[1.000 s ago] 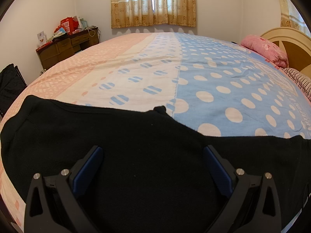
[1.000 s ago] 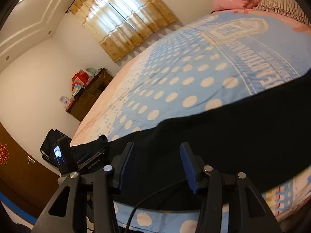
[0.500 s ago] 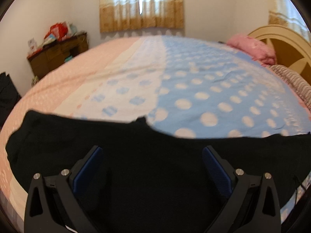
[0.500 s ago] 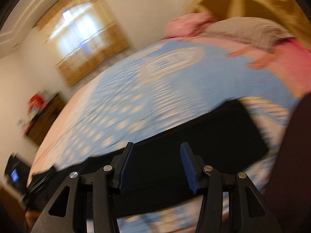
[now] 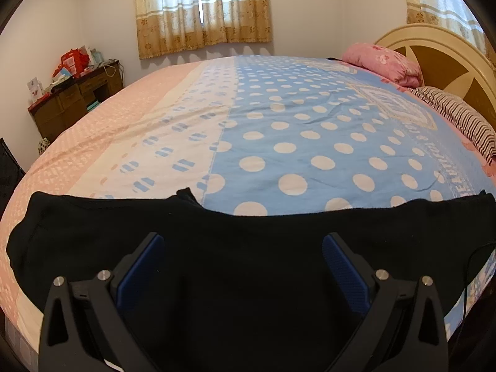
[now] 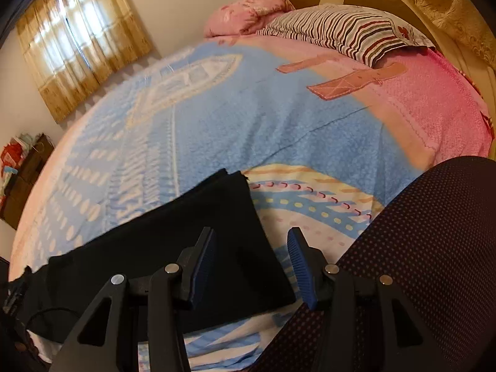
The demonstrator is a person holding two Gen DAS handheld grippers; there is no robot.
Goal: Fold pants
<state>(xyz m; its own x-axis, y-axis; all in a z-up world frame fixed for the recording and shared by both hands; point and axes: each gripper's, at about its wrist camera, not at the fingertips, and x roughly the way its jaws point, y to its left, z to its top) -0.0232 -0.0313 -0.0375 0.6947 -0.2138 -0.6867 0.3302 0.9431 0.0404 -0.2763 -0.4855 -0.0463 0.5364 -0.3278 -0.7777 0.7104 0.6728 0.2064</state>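
Black pants [image 5: 248,279] lie flat in a long strip across the near edge of the bed, waist end at the left. My left gripper [image 5: 245,254] hovers over their middle, open, with nothing between its blue pads [image 5: 145,263]. In the right wrist view the pants' leg end [image 6: 217,232] stops at a straight hem. My right gripper [image 6: 251,248] hangs open just above that end; its left finger is over the black cloth and its right finger over the bedspread [image 6: 279,130]. Nothing is gripped.
The dotted blue and pink bedspread [image 5: 294,124] stretches away behind the pants. A pink pillow [image 6: 248,15], a striped pillow [image 6: 341,31] and the headboard [image 5: 434,55] are at the right. A cluttered wooden desk [image 5: 74,99] stands far left. A person's dark dotted clothing [image 6: 427,248] fills the lower right.
My right gripper has swept to the right along the pants, from near the waist end to the leg hem, turning toward the pillows. My left gripper has drawn back and risen slightly.
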